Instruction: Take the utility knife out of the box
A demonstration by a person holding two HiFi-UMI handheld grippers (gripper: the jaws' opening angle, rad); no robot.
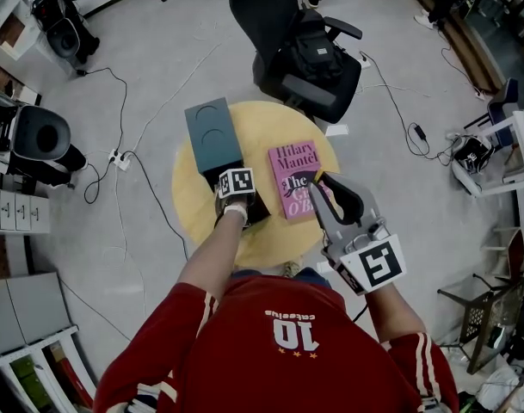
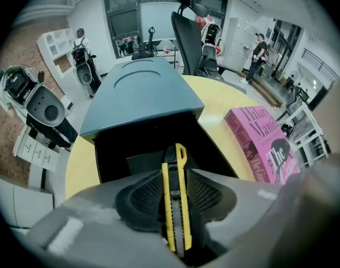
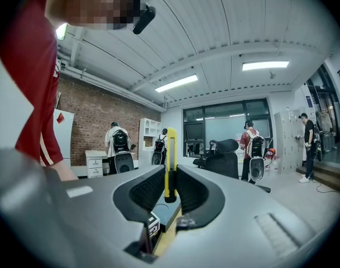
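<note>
Yellow-and-black utility knife, clamped in left tongs at teal box, right tongs pinching second yellow knife

Head view looks steeply down on the bench. Left gripper view, close, shares its box; right gripper view faces level.

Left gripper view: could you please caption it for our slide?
Left gripper shut on a yellow utility knife at the open box.

Pink book beside teal box
</note>
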